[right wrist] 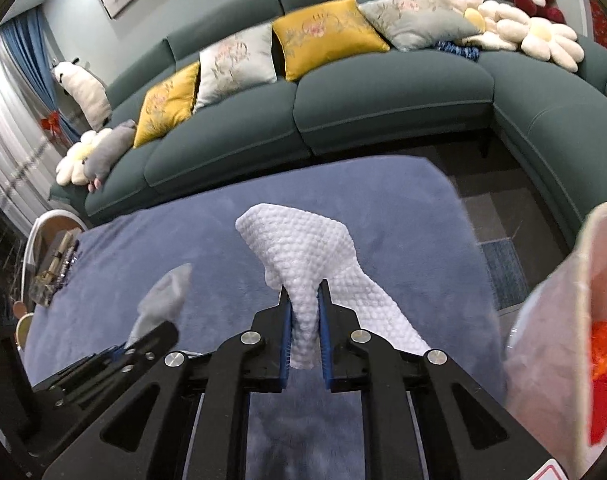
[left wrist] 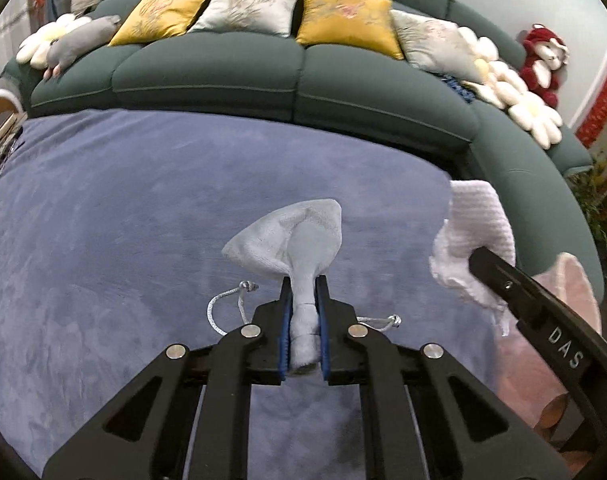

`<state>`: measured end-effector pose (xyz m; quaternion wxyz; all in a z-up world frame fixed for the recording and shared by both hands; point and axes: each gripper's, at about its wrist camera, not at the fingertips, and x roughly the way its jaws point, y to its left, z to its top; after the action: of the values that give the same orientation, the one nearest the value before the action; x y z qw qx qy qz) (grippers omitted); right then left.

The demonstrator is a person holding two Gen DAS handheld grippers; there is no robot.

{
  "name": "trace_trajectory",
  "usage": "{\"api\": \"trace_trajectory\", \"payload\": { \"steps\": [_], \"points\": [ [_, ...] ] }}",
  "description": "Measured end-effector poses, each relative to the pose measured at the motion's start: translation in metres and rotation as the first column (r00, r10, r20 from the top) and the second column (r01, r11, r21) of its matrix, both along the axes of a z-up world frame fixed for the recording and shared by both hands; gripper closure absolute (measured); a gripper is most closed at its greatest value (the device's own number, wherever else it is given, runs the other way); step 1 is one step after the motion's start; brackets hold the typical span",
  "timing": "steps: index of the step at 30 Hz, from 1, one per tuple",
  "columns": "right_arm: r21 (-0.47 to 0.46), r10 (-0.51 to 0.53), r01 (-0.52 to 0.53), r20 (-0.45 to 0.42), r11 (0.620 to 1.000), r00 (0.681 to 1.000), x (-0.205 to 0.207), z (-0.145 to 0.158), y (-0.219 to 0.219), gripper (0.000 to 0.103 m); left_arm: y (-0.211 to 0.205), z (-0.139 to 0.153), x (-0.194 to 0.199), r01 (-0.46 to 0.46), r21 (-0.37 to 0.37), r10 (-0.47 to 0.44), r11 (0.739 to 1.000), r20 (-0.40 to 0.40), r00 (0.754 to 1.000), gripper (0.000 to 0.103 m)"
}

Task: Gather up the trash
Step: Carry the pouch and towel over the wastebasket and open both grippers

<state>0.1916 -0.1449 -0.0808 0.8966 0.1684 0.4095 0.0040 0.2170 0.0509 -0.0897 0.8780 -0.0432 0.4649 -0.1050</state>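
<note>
My left gripper [left wrist: 303, 292] is shut on a pale grey-blue drawstring pouch [left wrist: 295, 236], pinched by its neck and lifted above the blue plush cloth [left wrist: 123, 220]; its cord [left wrist: 223, 308] dangles to the left. My right gripper [right wrist: 303, 292] is shut on a white dimpled paper towel [right wrist: 303, 248], which hangs clear of the cloth. In the left wrist view the right gripper [left wrist: 479, 258] shows at the right with the towel [left wrist: 475, 232]. The right wrist view has the left gripper [right wrist: 159, 330] and the pouch [right wrist: 163, 296] at lower left.
A green corner sofa [right wrist: 383, 92] with yellow and grey cushions curves behind the cloth-covered table. A pale pink bag [right wrist: 555, 320] with something red inside stands at the right. A rack with small items [right wrist: 51, 264] sits by the table's left edge. Dark floor [right wrist: 499, 208] shows at right.
</note>
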Motion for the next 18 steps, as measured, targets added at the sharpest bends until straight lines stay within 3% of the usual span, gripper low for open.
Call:
{"api": "trace_trajectory", "payload": {
  "steps": [10,18],
  "points": [
    [0.001,-0.092,0.092,0.092,0.996,0.992,-0.069,0.051,-0.056,0.091,-0.063,0.054,-0.052,0.114,-0.01,-0.112,0.993,0.088,0.99,0.092],
    [0.002,-0.19,0.191,0.128,0.982,0.973,-0.125,0.068,-0.115,0.091,-0.125,0.077,-0.088,0.222,0.002,-0.221,0.975,0.132,0.966,0.092]
  ]
}}
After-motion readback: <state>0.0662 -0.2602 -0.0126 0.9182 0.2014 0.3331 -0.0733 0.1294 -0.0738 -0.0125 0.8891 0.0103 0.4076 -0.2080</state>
